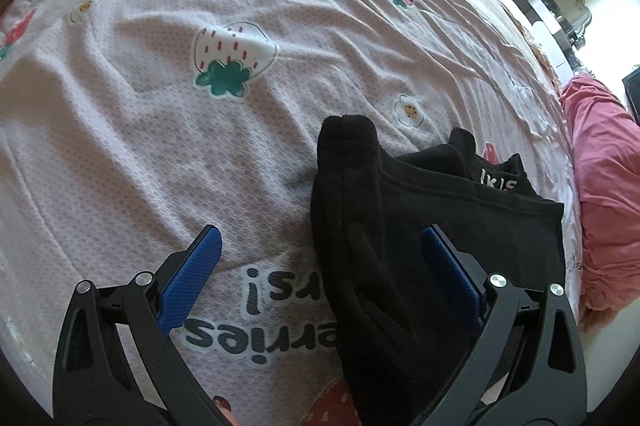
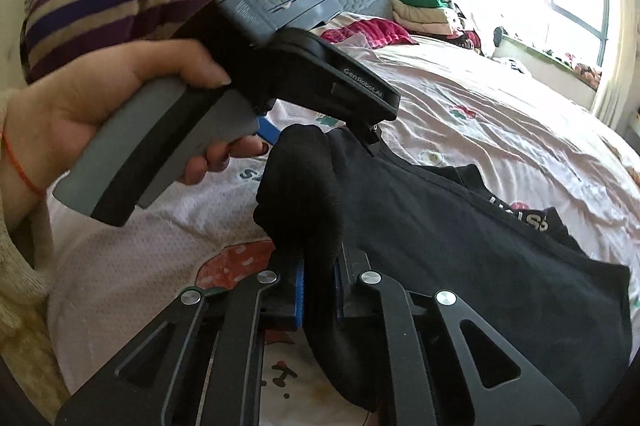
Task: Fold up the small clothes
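likely the bunched black garment [image 2: 400, 226], lifted off the bed sheet [image 2: 480, 98] in the right gripper [image 2: 320, 290]'s clenched fingers, slips or folds crooked if the left gripper [image 1: 320, 258]'s wide-apart fingers miss its edge.

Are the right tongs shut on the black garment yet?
Yes, shut. The right tongs pinch a bunched fold of the black garment between their blue pads.
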Action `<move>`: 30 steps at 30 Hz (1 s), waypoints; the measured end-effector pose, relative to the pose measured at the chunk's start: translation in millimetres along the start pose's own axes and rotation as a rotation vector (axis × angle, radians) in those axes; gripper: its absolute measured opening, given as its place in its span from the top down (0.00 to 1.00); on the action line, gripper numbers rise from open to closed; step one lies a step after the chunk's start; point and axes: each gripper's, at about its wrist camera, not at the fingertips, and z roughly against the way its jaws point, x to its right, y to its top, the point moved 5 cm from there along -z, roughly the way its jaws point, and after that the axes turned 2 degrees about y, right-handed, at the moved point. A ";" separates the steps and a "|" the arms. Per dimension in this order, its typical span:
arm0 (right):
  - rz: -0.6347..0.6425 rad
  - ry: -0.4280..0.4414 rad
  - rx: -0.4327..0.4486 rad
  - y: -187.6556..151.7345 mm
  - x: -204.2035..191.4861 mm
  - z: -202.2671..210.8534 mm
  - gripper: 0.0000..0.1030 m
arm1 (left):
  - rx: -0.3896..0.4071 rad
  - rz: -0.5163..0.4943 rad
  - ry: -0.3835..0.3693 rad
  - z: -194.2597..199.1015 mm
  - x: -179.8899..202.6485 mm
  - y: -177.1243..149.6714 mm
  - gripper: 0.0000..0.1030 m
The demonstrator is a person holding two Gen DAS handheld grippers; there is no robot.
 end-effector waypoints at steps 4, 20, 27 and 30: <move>-0.012 0.000 0.012 0.9 3.6 0.9 0.92 | -0.020 0.004 -0.045 -4.6 4.9 -3.2 0.09; 0.148 -0.094 -0.046 -20.4 -18.9 -2.6 0.50 | 0.020 -0.056 -0.091 -1.7 26.3 -6.3 0.89; 0.325 -0.243 -0.126 -32.7 -39.1 -25.8 0.36 | 0.026 -0.051 -0.115 3.6 26.9 -5.1 0.91; 0.355 -0.307 -0.133 -35.0 -36.6 -34.7 0.39 | 0.025 -0.042 -0.126 4.9 25.3 -5.1 0.91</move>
